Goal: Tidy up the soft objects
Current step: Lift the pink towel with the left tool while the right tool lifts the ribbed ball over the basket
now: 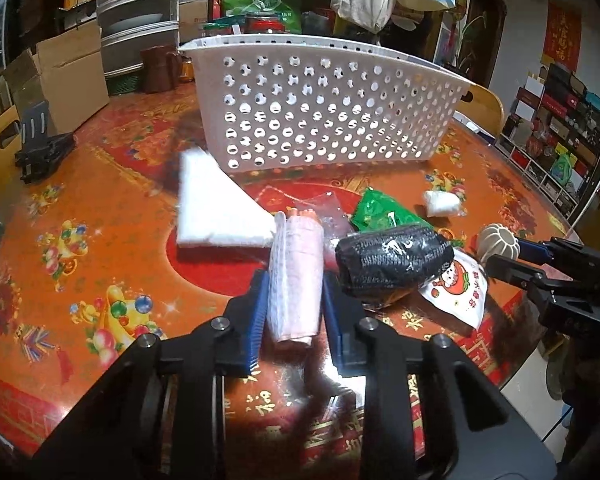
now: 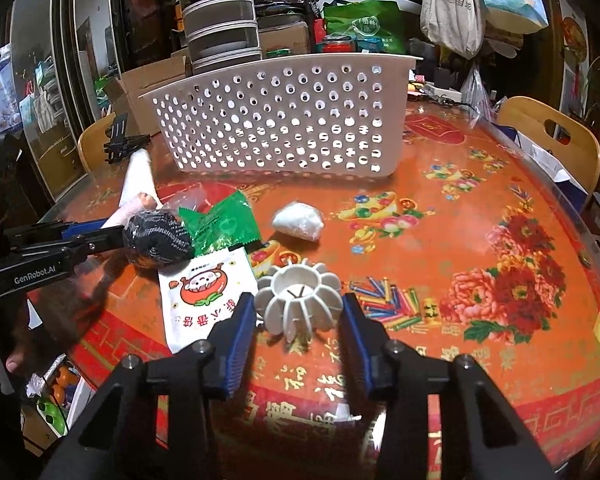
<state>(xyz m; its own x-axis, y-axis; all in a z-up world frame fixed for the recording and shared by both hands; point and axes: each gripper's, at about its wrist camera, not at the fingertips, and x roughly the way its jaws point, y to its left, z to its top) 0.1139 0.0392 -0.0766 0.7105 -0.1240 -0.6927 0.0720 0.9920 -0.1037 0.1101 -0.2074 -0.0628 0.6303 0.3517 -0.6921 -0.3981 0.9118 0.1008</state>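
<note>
While the left tool [image 1: 294, 292] clenched the pink roll [image 1: 296, 276] above the counter [image 1: 100, 216], the right tool [image 2: 298, 312] bracketed the white ribbed ball [image 2: 298, 300], apparently unclosed. Best practice, I judged: lift the roll clear of the black bundle [image 1: 392, 260], releasing over the basket [image 1: 320, 108].

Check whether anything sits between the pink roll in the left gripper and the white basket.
Only the white folded pack lies slightly left of the line from the pink roll in the left gripper to the basket.
</note>
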